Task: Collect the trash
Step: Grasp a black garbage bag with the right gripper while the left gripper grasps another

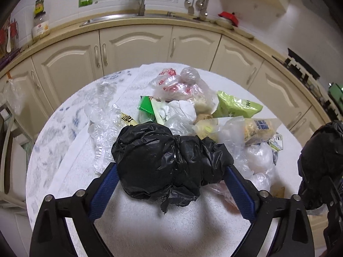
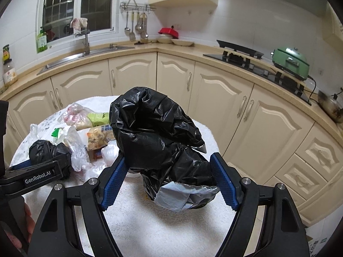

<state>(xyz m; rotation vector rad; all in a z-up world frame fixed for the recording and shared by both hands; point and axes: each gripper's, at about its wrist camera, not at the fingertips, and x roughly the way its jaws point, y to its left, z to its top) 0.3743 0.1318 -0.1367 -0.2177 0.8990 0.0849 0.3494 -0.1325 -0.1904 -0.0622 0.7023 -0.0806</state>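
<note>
Left gripper and right gripper each clamped a bunched end of the black trash bag above the table, near the pile of wrappers.

from where i'm sitting the background is a cream kitchen: curved counter with arched cabinet doors under it. steel sink and faucet below the window, green bottle on the sill beside it. ladles on a wall rack, a red lidded pot near some bowls, a black gas hob, and a mint green cooker further right. jar on the counter's left end.
</note>
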